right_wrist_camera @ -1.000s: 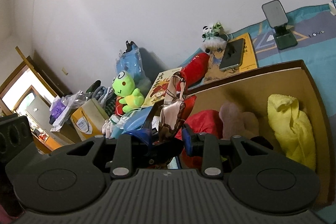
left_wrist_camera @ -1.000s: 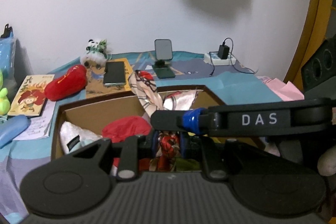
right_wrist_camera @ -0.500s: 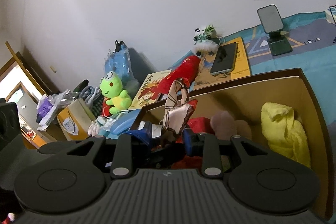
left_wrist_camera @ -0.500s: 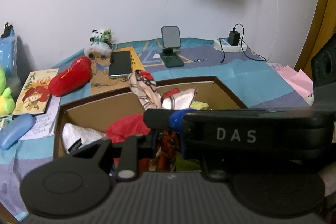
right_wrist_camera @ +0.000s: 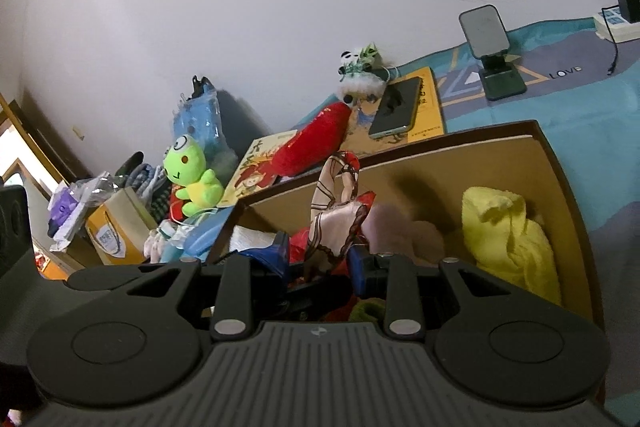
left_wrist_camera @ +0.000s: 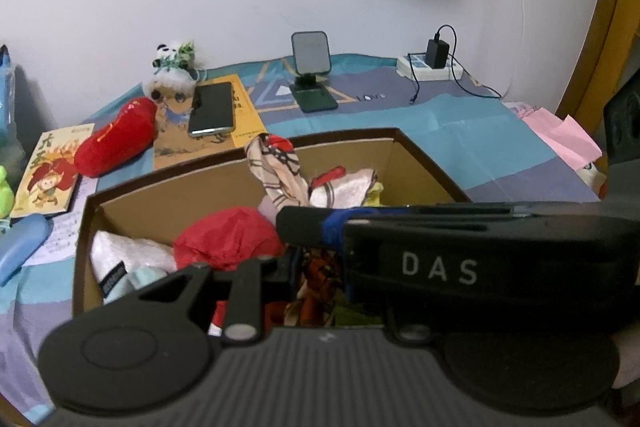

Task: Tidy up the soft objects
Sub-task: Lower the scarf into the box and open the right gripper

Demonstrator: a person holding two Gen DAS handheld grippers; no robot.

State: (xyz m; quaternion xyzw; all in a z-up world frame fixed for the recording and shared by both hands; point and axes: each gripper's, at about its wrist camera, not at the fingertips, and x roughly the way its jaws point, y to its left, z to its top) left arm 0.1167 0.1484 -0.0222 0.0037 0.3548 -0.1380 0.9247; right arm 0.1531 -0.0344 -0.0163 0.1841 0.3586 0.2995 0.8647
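Note:
A patterned silk scarf (left_wrist_camera: pixel 276 167) in cream, brown and red stands up over an open cardboard box (left_wrist_camera: pixel 192 183). My left gripper (left_wrist_camera: pixel 320 279) is shut on its lower part, low over the box's near side. In the right wrist view my right gripper (right_wrist_camera: pixel 320 255) is shut on the same scarf (right_wrist_camera: pixel 336 223), between blue-taped fingertips (right_wrist_camera: pixel 280 251). The right tool's black body marked DAS (left_wrist_camera: pixel 440 271) crosses the left wrist view. Inside the box (right_wrist_camera: pixel 500 147) lie a red cloth (left_wrist_camera: pixel 228 235), a yellow towel (right_wrist_camera: pixel 508 235), a pink plush (right_wrist_camera: pixel 400 227) and a white bag (left_wrist_camera: pixel 128 251).
Outside the box on the blue bedsheet lie a red plush (left_wrist_camera: pixel 116 139), a panda plush (left_wrist_camera: pixel 172 67), a phone (left_wrist_camera: pixel 212 109) on a yellow book, a phone stand (left_wrist_camera: pixel 310 67) and a charger (left_wrist_camera: pixel 432 63). A green frog plush (right_wrist_camera: pixel 192 179) sits among clutter at the left.
My left gripper has shifted sideways over the box, and the right tool's body now covers more of its view. Both grippers still hold the scarf, which sits lower in the box.

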